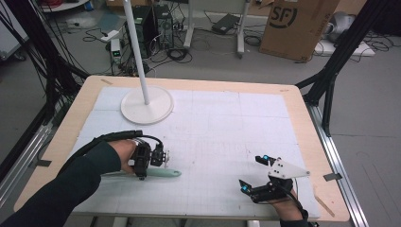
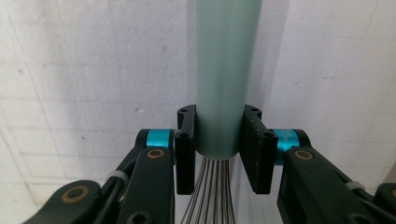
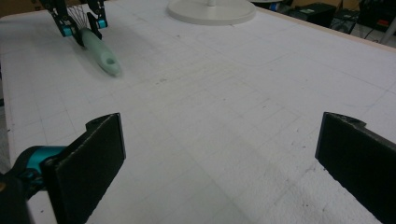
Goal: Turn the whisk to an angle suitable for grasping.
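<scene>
Left gripper [image 2: 218, 144], seen along its own jaws: the two black pads are pinched on the pale green handle of a whisk [image 2: 224, 70], right at the end where the steel wires enter it. In the high view we find the same gripper [image 1: 150, 156] at the near left of the table [image 1: 302, 101], with the whisk [image 1: 163, 173] lying flat on the white mat [image 1: 227, 137], handle pointing right and the wire end hidden under the hand. The right gripper [image 1: 259, 175] rests at the near right, well apart from the whisk; in its own view the jaws stand spread wide with nothing between them, and the whisk [image 3: 100, 53] shows far off at the upper left.

What could go wrong — we judge the grip to sit at one extreme of the handle, so on a lift the long free end may droop or swing and the smooth round handle may roll or slide between the pads. A pinch that creeps toward the wires could also bend them or lose its hold.

Surroundings: a white lamp stand [image 1: 146, 105] with its round base sits on the far left of the mat, beyond the left gripper — the one thing a raised or swung whisk might strike. The mat between the two grippers lies open. Beyond the table are a cardboard box [image 1: 295, 26] and cables on the floor.
</scene>
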Available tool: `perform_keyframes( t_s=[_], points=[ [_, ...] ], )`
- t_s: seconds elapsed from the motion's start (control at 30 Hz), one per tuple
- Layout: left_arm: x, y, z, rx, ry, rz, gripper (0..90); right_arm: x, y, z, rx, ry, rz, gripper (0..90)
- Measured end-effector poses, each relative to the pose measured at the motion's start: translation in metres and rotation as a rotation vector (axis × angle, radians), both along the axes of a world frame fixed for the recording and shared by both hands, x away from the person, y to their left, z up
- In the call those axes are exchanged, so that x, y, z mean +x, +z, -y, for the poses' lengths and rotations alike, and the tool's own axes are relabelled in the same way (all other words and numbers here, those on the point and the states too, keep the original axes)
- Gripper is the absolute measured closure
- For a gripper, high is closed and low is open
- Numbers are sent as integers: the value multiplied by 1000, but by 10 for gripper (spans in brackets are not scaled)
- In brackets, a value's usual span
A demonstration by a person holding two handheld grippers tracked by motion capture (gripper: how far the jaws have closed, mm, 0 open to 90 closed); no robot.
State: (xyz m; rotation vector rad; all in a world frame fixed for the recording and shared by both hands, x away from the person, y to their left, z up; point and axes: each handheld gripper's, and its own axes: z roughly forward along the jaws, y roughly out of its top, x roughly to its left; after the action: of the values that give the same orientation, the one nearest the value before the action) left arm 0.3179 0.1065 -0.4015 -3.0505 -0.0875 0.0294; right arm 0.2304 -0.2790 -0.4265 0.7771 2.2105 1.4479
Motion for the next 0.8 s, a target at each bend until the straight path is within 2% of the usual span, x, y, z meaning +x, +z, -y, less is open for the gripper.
perform_keyframes(
  t_s=[0.03, 0.07, 0.1, 0.13, 0.23, 0.33, 0.47, 0.57, 0.6, 0.63, 0.67, 0.7, 0.8],
  points=[
    [2, 0, -1, -6, 46, -8, 690, 0, 0, 0, 0, 0, 0, 4],
    [2, 0, -1, -6, 46, -8, 690, 0, 0, 0, -1, 0, 1, 4],
    [4, 1, -1, -14, 96, -15, 690, 0, 0, 0, 0, 0, -1, 4],
    [4, 1, -1, -14, 96, -15, 690, 0, 0, 0, 0, 0, -1, 4],
    [8, 1, -2, -27, 192, -46, 690, 0, 0, -1, -3, 1, -4, 4],
    [6, -2, -2, -36, 180, -61, 688, 0, 0, -1, -3, 1, -5, 4],
    [6, -1, -3, -38, 179, -41, 687, 0, 0, -1, -3, 1, -5, 4],
    [7, -1, -4, -32, 174, -51, 682, 0, 0, -1, -2, 1, -6, 4],
    [6, -1, -4, -39, 176, -54, 673, 0, 0, -1, -2, 2, -6, 4],
    [6, -1, -4, -42, 171, -60, 612, 0, 0, -1, -2, 1, -5, 4],
    [6, -1, -3, -43, 160, -60, 612, 0, 0, -1, -2, 1, -5, 4],
    [6, -1, -3, -52, 162, -56, 571, 0, 0, 0, -2, 0, -1, 4],
    [7, 0, -3, -54, 172, -47, 530, 0, 0, 0, -1, 1, 1, 4]
  ],
)
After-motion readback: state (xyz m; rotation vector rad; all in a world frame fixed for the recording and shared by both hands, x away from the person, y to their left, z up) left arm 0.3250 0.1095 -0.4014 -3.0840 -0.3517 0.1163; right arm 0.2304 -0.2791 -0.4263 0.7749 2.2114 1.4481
